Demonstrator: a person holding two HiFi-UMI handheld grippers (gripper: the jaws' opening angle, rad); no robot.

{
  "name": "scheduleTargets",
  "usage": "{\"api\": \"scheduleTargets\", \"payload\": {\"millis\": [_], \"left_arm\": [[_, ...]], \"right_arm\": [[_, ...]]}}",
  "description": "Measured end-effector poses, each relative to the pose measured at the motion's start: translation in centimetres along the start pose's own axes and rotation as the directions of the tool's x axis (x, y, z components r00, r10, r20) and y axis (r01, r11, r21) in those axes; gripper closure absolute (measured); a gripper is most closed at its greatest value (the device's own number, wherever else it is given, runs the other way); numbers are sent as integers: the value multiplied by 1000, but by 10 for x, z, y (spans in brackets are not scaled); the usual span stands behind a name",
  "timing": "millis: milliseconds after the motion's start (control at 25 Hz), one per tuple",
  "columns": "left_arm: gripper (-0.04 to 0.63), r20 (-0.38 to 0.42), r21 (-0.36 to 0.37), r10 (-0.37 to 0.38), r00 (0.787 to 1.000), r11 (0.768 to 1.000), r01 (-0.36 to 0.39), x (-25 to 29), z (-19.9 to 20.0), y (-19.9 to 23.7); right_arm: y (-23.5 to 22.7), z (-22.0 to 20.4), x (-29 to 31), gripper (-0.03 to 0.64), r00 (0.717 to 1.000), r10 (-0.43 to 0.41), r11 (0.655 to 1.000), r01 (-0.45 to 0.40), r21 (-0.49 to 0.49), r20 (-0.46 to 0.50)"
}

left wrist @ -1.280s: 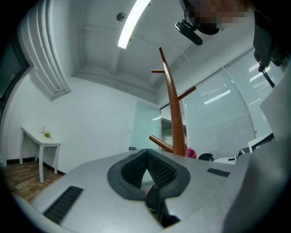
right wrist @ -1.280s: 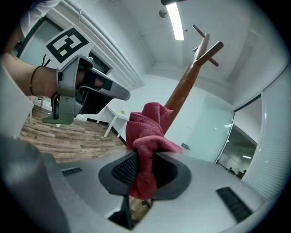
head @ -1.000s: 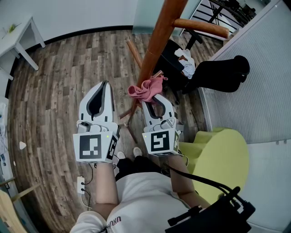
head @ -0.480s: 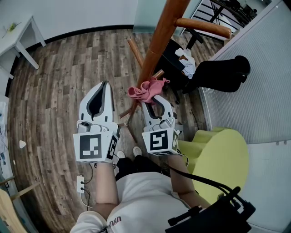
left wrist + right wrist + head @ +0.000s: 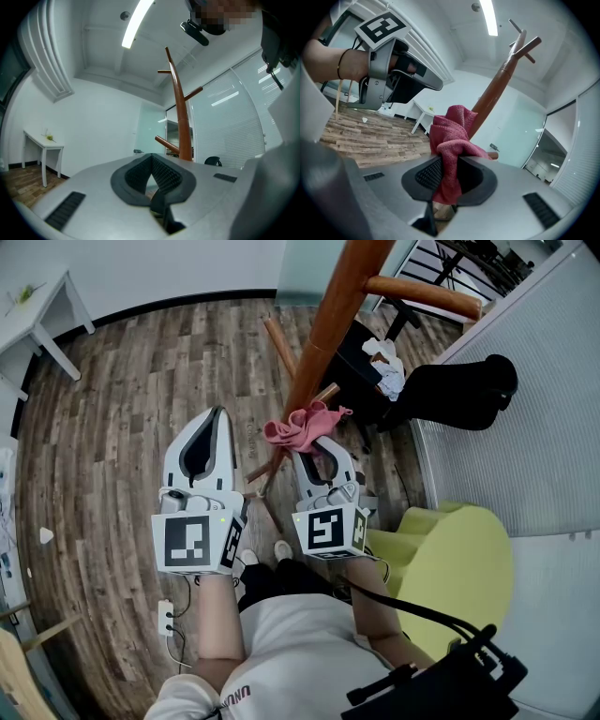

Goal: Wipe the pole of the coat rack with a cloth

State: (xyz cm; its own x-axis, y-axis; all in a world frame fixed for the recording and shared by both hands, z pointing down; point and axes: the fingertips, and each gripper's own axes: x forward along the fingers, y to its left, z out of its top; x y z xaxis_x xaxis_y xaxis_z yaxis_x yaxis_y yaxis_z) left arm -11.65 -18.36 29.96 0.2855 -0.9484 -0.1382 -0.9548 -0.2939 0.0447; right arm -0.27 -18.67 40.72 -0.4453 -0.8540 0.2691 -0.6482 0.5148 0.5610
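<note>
Wood floor (image 5: pixel 122 381), office corner. Right gripper (image 5: pixel 319 444) pinching cloth (image 5: pixel 298 425) at pole (image 5: pixel 323 334), barely shifted since a second ago; wiping likely just starting. Left gripper (image 5: pixel 217 416) pressed together, empty, idle alongside.

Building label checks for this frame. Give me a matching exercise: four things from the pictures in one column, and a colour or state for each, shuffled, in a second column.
Column one:
1. left gripper
2. right gripper
3. coat rack pole
4. armchair

Column two:
A. reddish-brown wood
B. jaws shut with nothing between them
C. yellow-green
D. jaws shut on the pink cloth

Pairs: 1-B, 2-D, 3-A, 4-C.
</note>
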Motion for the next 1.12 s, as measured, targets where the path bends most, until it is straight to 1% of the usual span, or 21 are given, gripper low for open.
{"api": "scheduleTargets", "payload": {"millis": [240,760,1120], "left_arm": [[584,-7,-4,0,1000,1000,-1,1,-2,2],[584,-14,0,1,1000,1000,-1,0,-4,3],[584,-16,2,-15,1000,1000,15,3,-6,-1]], "right_arm": [[3,-3,1,538,1000,8,999,-9,-35,-14],[7,-12,-1,538,998,25,983,-33,-179,-49],[13,-25,1,538,993,77,976,-93,-195,-89]]}}
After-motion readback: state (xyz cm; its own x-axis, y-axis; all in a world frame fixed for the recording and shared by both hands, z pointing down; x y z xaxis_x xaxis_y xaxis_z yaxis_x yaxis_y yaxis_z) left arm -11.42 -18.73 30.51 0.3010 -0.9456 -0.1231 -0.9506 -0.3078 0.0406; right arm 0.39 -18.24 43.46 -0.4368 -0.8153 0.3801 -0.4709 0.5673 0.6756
